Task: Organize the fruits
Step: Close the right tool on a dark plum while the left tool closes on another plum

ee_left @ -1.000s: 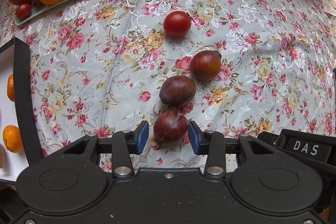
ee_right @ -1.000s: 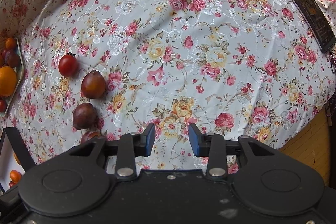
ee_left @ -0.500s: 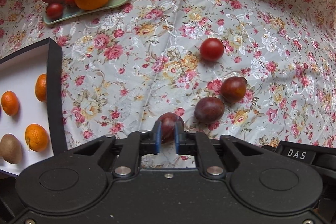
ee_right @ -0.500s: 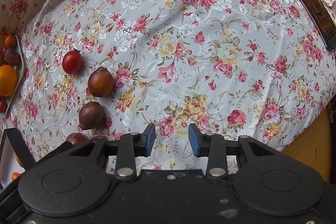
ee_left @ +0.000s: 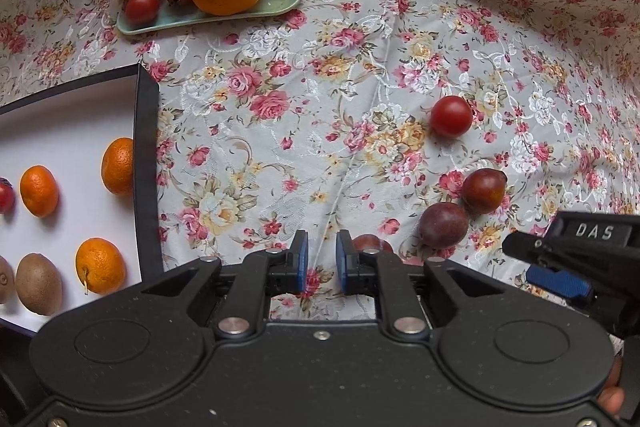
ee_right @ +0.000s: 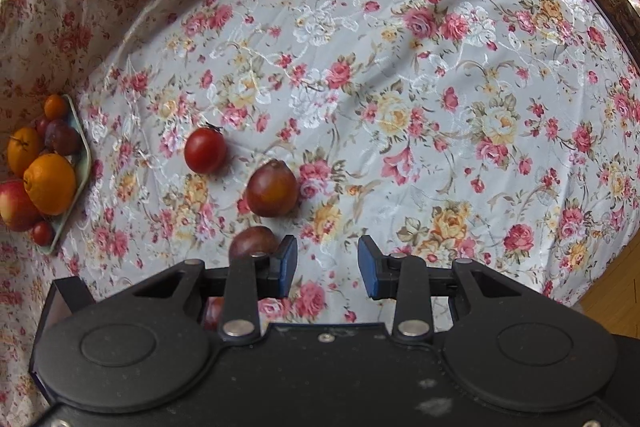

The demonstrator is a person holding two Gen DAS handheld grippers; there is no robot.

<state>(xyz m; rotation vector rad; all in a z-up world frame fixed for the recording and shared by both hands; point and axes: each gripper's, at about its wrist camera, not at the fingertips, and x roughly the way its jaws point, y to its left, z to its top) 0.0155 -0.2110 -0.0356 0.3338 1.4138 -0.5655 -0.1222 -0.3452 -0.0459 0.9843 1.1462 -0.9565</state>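
— Left wrist view? 
— Mounted behind the left claw [ee_left: 321, 264], looking forward and down, close over the flowered cloth [ee_left: 312, 79]; white box [ee_left: 72, 119] to its left, green plate [ee_left: 224, 15] far ahead.
— Right wrist view? 
— Behind the right claw [ee_right: 327, 265], facing the same cloth from further right.
— Shared ground? 
— Red tomato [ee_left: 451, 115], the plums [ee_left: 484, 191], plus that plate, seen far left.

Bench covered by a floral tablecloth [ee_right: 400, 75], pink and yellow roses on grey-white, creased, same cloth rising up at the back. Wooden floor [ee_right: 612, 287] visible past the right edge. Soft daylight.
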